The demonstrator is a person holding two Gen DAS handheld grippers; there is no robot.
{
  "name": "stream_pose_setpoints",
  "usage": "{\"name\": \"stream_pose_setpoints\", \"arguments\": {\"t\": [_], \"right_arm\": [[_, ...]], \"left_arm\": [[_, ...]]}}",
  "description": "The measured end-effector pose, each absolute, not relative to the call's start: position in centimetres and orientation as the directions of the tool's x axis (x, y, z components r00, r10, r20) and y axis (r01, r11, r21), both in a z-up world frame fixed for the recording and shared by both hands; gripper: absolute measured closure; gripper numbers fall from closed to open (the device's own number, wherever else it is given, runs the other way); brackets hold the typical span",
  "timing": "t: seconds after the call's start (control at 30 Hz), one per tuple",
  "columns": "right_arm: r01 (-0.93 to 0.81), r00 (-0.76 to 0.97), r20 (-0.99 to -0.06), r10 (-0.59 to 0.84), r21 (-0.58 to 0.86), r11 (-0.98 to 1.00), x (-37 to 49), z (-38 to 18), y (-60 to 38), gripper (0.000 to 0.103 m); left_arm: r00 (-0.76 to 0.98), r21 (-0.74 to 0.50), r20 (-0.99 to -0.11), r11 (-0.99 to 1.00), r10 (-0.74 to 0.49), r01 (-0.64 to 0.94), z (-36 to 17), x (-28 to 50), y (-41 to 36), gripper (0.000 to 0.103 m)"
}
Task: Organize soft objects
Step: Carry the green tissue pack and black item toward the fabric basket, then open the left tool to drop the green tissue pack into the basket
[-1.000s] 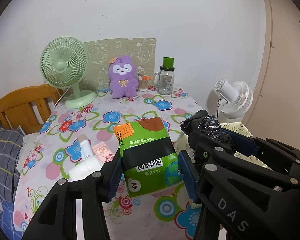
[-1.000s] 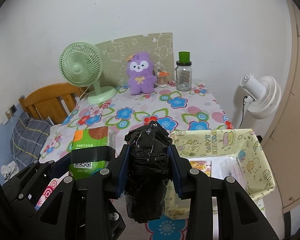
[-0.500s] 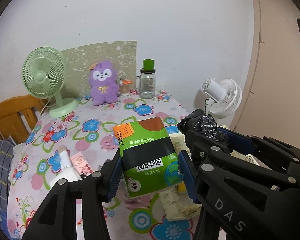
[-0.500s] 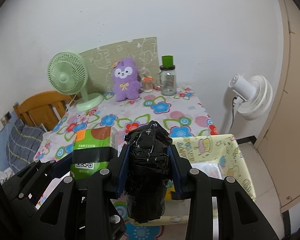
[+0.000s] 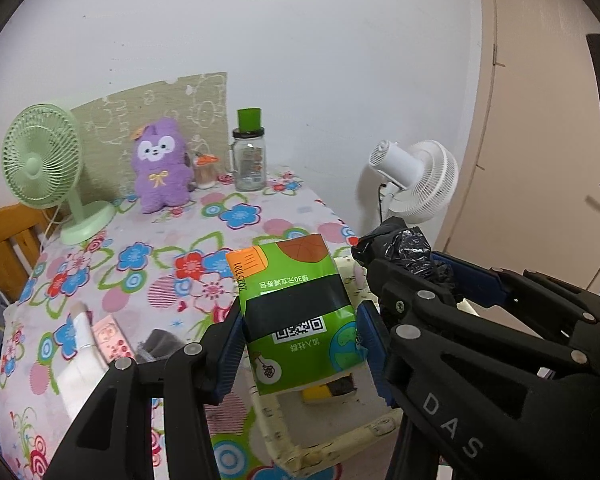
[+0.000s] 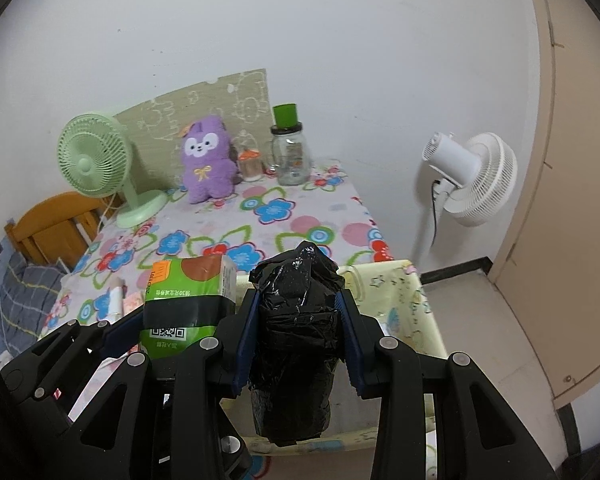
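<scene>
My left gripper [image 5: 300, 344] is shut on a green tissue pack [image 5: 296, 316] with a black band and a QR code, held in the air. My right gripper [image 6: 298, 336] is shut on a roll of black plastic bags [image 6: 296, 344]. Both hang over a pale yellow fabric bin [image 6: 404, 304] that stands by the table's right edge. In the left wrist view the bin's rim [image 5: 324, 440] shows under the pack, and the black roll [image 5: 404, 248] sits just to the right. In the right wrist view the tissue pack [image 6: 184, 304] is at the left.
The floral-cloth table [image 5: 172, 264] carries a green desk fan [image 5: 44, 168], a purple plush [image 5: 162, 168], a glass jar with a green lid [image 5: 250, 156], a white tube [image 5: 82, 332], a pink packet [image 5: 112, 340] and a grey thing [image 5: 160, 344]. A white floor fan [image 6: 472, 180] stands at the right, near a door.
Both grippers have carried their loads to the right, from above the table to above the yellow bin. The table items have slid left in both views. The grips are unchanged.
</scene>
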State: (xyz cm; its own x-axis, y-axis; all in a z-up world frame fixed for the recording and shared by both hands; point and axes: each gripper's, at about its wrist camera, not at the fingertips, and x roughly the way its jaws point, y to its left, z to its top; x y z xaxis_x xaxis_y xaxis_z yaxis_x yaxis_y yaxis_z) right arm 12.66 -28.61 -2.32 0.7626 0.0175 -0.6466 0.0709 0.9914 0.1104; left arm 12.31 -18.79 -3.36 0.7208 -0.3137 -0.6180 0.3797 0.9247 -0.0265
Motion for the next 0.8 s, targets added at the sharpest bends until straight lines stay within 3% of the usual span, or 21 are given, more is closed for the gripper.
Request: {"name": "stream_pose_setpoints", "arguments": {"t": [0.6,0.67,0.7,0.73,0.8], "right_arm": [[0.144,0.720,-0.693,-0.032,0.104,0.984,14.0,-4.9,-32.3,0.062],[0.146,0.713,-0.700,-0.032,0.104,0.984,14.3,-5.3,-32.5,0.062],[0.147,0.711,-0.703,-0.031,0.106,0.983,14.4,-5.5,-32.6,0.061],[0.148,0.709,-0.705,-0.030,0.107,0.983,14.5,-5.6,-32.7,0.061],[0.149,0.707,-0.707,-0.032,0.104,0.983,14.8,-5.8,-32.7,0.061]], "left_arm": [[0.642,-0.036,-0.691,0.903,-0.332,0.428,-6.4,13.9,-22.5,0.042],[0.635,-0.031,-0.700,0.902,-0.327,0.431,-6.7,14.1,-22.6,0.035],[0.634,-0.025,-0.701,0.900,-0.326,0.435,-6.7,14.0,-22.7,0.024],[0.646,-0.009,-0.696,0.903,-0.314,0.430,-6.6,13.9,-22.8,0.020],[0.655,0.013,-0.693,0.902,-0.302,0.431,-6.5,13.8,-22.9,0.016]]}}
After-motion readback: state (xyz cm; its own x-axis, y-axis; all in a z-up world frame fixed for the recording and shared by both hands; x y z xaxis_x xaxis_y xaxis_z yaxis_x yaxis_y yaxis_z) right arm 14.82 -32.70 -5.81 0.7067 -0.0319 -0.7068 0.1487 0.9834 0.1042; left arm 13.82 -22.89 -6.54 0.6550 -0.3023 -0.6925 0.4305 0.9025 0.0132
